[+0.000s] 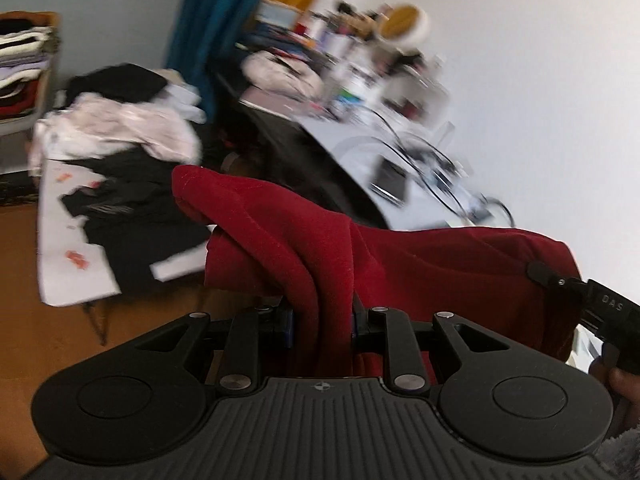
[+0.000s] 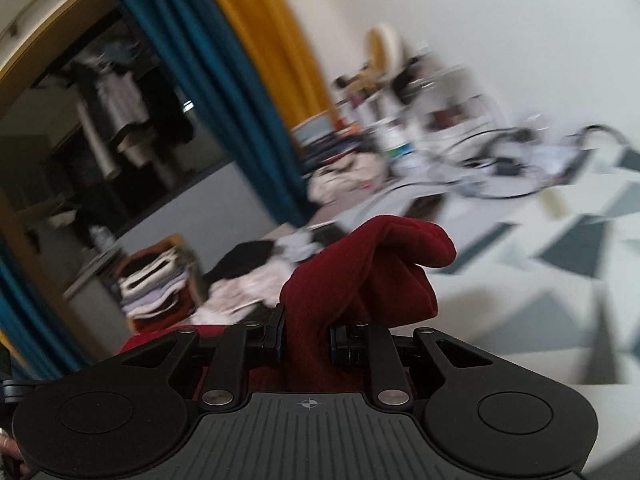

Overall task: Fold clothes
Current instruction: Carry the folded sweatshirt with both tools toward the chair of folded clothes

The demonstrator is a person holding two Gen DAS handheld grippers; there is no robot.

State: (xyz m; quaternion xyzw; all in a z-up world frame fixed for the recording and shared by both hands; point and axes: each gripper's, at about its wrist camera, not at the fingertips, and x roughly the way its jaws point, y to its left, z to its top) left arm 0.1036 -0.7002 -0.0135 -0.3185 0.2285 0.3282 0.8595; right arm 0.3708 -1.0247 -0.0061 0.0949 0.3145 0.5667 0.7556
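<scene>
both grippers, left [image 1: 322,316] and right [image 2: 306,340], clamp jaws on bunched, soft red garment [image 1: 304,232].

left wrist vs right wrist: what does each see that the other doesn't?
Left wrist only: the right gripper clamping the far edge of the red garment, and a white board strewn with black clothes.
Right wrist only: a dark doorway with hanging clothes, and a grey-and-white patterned surface.
Both: the red garment pinched in that view's own gripper (left gripper), the teal curtain, the cluttered desk, the folded stack.
</scene>
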